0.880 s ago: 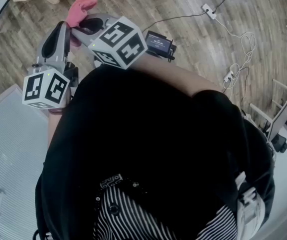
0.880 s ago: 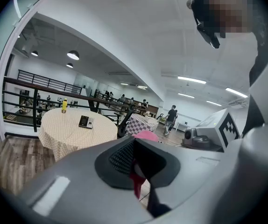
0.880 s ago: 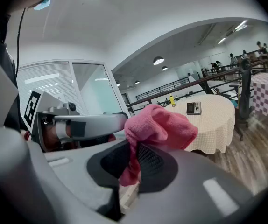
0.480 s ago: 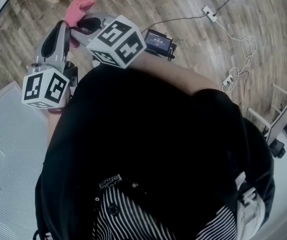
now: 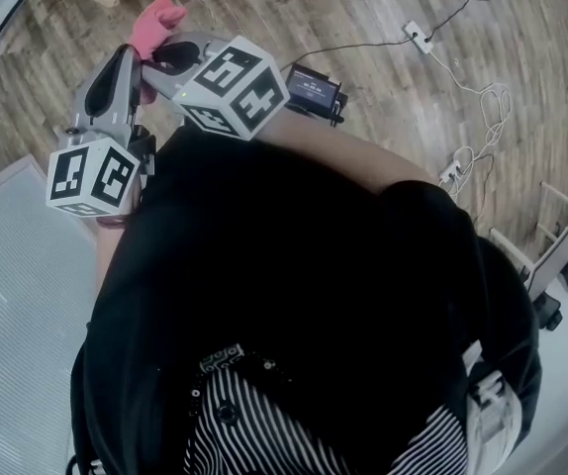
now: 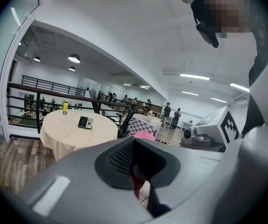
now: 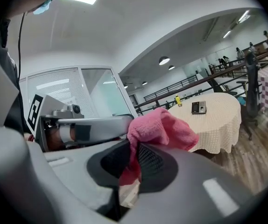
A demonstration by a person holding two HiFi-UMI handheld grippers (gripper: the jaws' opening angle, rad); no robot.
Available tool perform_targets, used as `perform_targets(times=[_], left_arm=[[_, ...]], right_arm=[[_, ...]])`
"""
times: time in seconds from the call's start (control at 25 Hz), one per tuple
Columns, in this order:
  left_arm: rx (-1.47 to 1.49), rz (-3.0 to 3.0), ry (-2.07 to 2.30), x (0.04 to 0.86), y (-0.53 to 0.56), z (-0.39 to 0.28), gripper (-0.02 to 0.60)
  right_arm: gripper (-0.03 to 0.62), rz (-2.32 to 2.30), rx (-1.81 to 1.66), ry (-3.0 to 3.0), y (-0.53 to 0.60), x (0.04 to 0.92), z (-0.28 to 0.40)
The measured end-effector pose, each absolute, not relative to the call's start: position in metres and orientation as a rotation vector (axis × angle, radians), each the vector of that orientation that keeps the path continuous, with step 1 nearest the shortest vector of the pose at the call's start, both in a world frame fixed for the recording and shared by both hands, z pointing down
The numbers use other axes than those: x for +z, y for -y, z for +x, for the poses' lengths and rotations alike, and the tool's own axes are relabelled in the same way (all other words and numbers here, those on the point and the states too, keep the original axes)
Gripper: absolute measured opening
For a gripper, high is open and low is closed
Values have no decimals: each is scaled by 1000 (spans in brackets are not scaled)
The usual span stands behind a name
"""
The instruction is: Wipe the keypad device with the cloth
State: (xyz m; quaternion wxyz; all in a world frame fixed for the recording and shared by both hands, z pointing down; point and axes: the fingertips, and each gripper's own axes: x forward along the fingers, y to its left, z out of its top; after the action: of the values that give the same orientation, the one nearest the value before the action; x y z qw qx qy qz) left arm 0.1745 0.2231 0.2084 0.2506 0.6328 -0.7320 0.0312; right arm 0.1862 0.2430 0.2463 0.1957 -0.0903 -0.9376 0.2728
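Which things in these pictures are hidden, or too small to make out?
- Keypad device: too small in both gripper views, so its keys and screen are unreadable. It is absent from the head view.
- Yellow bottle, right gripper view: too small to read any label.
- Cloth: its lower part is hidden between the fingers of the right gripper.
- Floor device, head view: its screen text is too small.
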Motion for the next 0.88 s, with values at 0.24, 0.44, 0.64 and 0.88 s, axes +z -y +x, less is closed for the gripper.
perform_targets(times=[0.24, 0.44, 0.64, 0.88], left_arm=[[124, 1709, 1971, 219, -219, 196, 5], [131, 1716, 1961, 222, -212, 200, 5], [132, 1766, 1913, 225, -200, 205, 5], [139, 1844, 1848, 231, -164, 189, 5]], right_arm=[[44, -275, 807, 2620, -241, 256, 206], [44, -266, 831, 2620, -234, 259, 210], [44, -219, 826, 2621, -223, 262, 214], [44, -118, 836, 2629, -187, 268, 197]])
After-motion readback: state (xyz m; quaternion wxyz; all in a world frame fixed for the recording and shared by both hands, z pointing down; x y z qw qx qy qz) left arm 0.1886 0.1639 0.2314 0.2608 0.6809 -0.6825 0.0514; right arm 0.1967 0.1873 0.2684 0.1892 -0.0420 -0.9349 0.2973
